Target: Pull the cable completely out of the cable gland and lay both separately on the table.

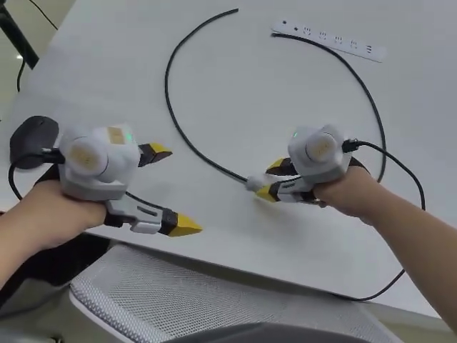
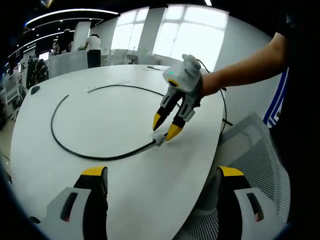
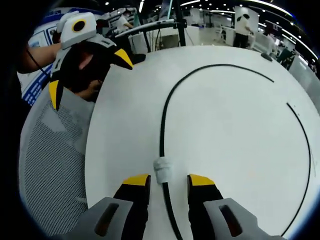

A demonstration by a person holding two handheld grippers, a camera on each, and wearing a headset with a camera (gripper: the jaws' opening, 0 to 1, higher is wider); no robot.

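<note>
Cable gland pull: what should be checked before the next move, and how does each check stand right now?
1. Right gripper lined up on the cable gland: ok, the gland lies at its jaw tips, between them.
2. Right gripper clamped on the gland: not ok, its jaws stand open.
3. Left gripper free to take the cable: ok, it is open, holds nothing and is off to the side.
4. Cable free to slide: ok, it lies loose in a curve on the table with nothing on it.
5. How tightly the gland grips the cable: cannot tell.
</note>
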